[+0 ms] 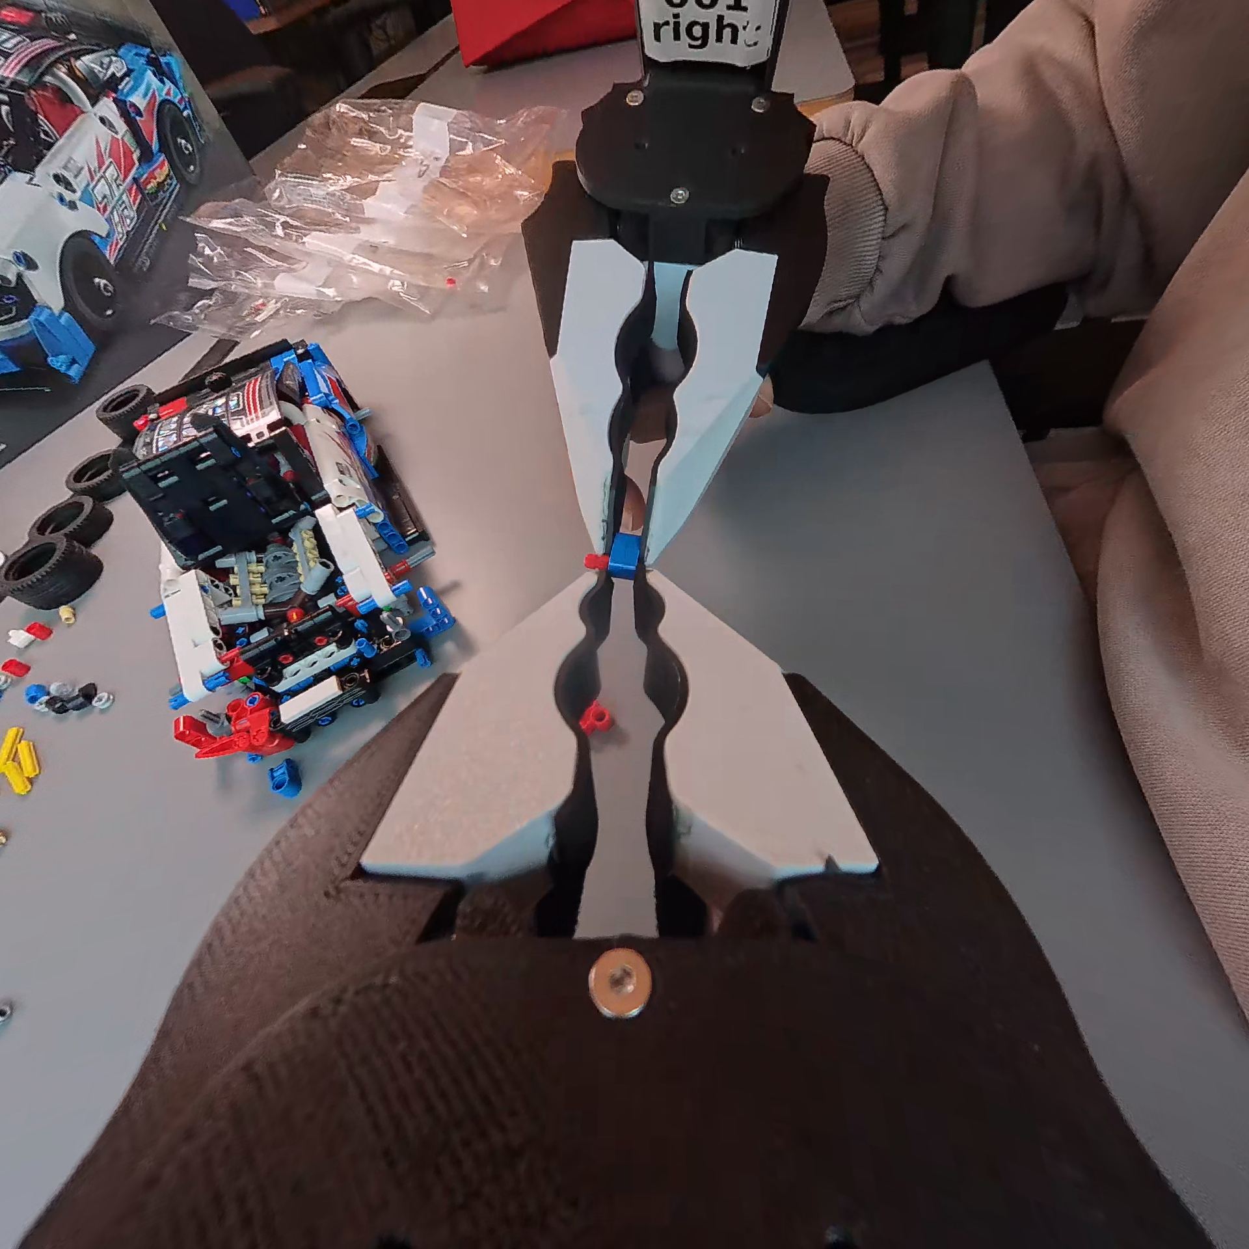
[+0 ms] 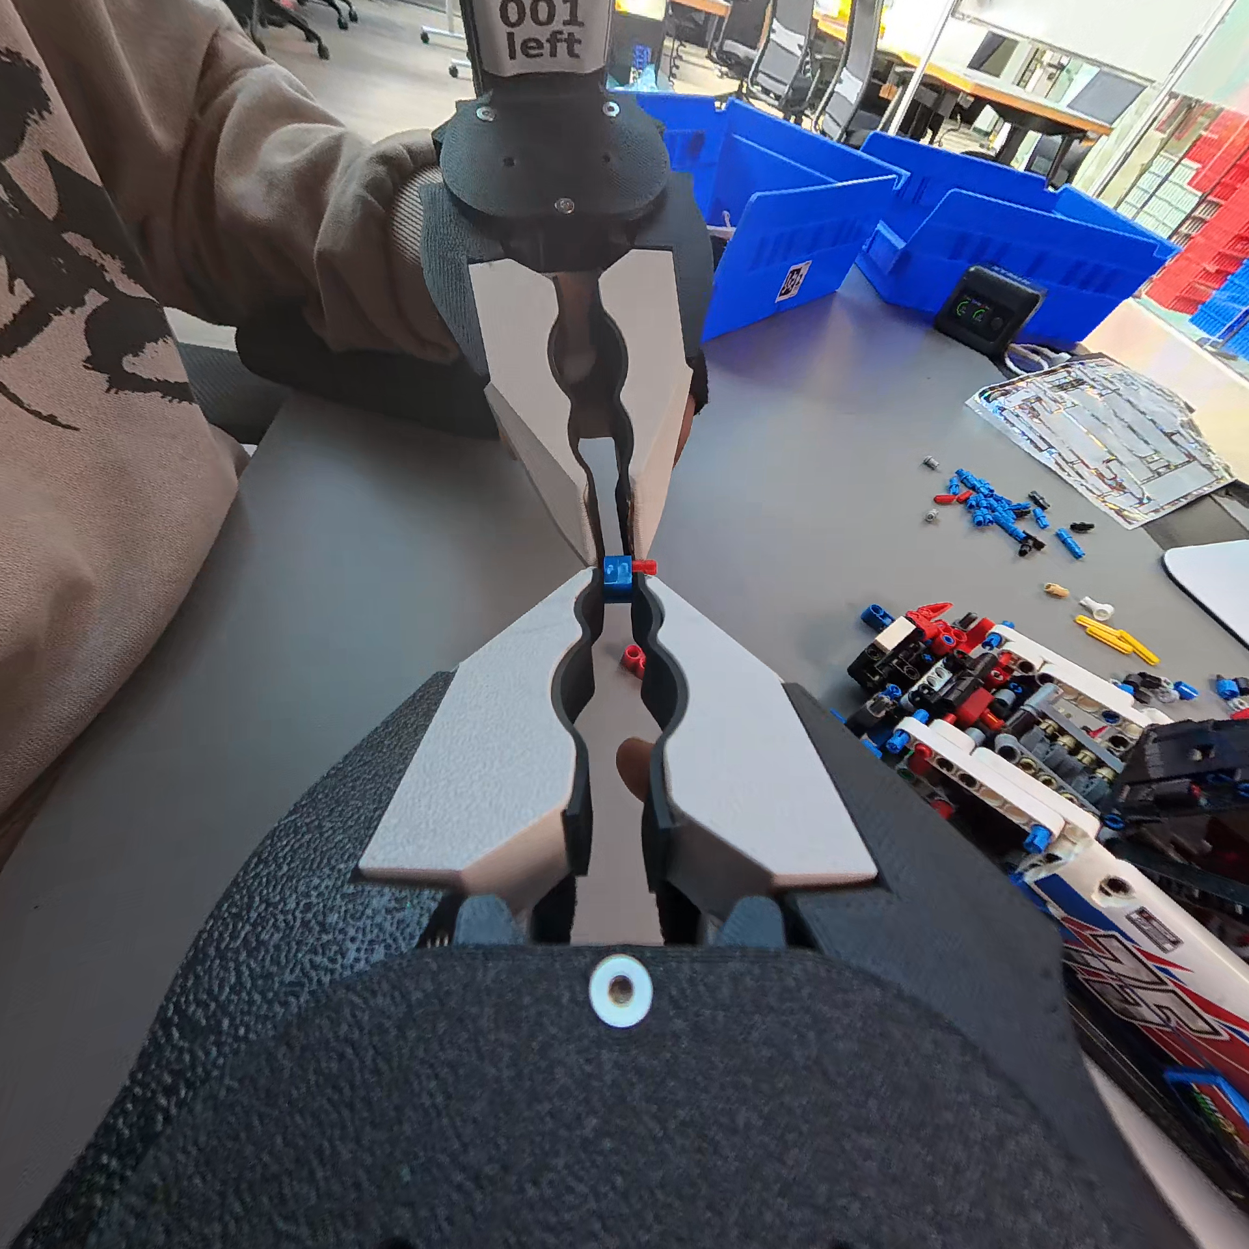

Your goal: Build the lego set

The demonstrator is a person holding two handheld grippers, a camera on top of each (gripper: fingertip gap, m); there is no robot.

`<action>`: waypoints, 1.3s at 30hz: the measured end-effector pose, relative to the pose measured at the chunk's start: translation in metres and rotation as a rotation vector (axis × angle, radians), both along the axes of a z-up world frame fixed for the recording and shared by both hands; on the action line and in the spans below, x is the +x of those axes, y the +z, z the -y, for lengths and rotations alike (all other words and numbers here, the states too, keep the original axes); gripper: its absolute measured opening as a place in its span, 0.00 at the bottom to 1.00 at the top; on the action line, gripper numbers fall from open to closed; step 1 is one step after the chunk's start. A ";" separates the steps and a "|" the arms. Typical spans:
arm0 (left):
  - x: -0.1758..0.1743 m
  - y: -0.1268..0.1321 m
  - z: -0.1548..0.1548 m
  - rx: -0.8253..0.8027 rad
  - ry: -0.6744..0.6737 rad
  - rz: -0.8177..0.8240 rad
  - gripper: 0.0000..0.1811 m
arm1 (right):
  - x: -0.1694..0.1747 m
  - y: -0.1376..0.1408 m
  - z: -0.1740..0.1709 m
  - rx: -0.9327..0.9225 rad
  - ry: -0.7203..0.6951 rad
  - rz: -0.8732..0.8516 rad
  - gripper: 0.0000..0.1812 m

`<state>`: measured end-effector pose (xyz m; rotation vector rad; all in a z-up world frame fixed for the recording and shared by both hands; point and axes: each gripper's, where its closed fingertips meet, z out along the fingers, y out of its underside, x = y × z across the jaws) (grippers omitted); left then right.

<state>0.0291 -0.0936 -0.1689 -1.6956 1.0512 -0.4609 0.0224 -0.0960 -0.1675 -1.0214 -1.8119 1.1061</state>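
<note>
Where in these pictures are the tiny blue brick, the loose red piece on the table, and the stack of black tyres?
Small blue plastic brick (image 1: 623,556): left wrist view, its front face.
Loose red plastic connector (image 1: 596,718): left wrist view, its middle.
Black rubber tyres (image 1: 51,571): left wrist view, tread of the nearest one.

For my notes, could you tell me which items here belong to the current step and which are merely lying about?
In use: blue connector with red pin, gripped by left gripper and right gripper; loose red piece; part-built car.

Lying about: tyres, empty bags, blue bins, sticker sheet.
</note>
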 end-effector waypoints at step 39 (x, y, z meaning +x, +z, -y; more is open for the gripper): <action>0.015 -0.021 0.005 -0.042 -0.087 0.006 0.03 | 0.009 -0.029 0.006 0.098 0.061 0.097 0.02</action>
